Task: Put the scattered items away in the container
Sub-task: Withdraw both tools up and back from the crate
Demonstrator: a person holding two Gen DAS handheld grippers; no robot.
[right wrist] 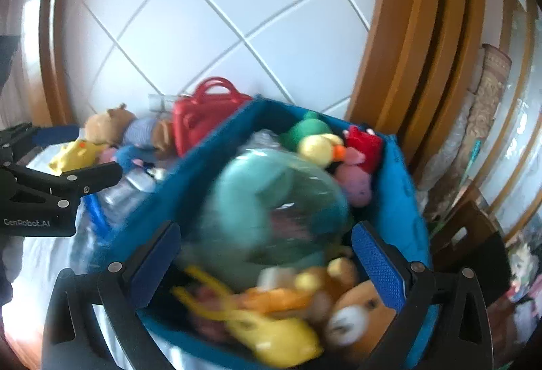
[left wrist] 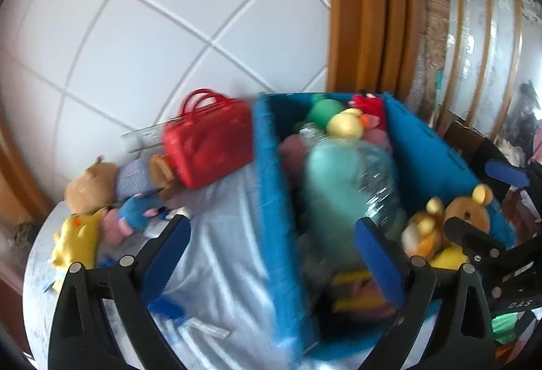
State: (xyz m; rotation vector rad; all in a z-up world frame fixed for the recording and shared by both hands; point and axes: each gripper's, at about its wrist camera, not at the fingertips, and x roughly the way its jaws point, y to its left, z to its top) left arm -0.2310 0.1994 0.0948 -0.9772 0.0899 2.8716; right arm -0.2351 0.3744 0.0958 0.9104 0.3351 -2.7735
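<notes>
Step in hand: judged from the layout, the next pick is one of the items lying beside the blue fabric storage box, which is already heaped with soft toys and a clear plastic bottle with a teal label.
Left gripper: fingers spread wide, nothing between them; it straddles the box's near-left wall.
Right gripper: fingers likewise wide apart and empty, hovering above the box's contents.
Items left out: a glossy red plastic handbag touching the box's left wall; further left of the box, a brown plush bear in a striped blue shirt, a yellow plush creature and a small blue-and-pink plush, all on the white-sheeted worktop.
Doing it well: take the handbag by its body rather than its thin handles (they look likely to slip), and lift clear of the box rim before releasing, since the pile sits high.
Hard to make out: both views are motion-blurred; a second clear bottle left of the box is partly hidden; the box floor is buried.
</notes>
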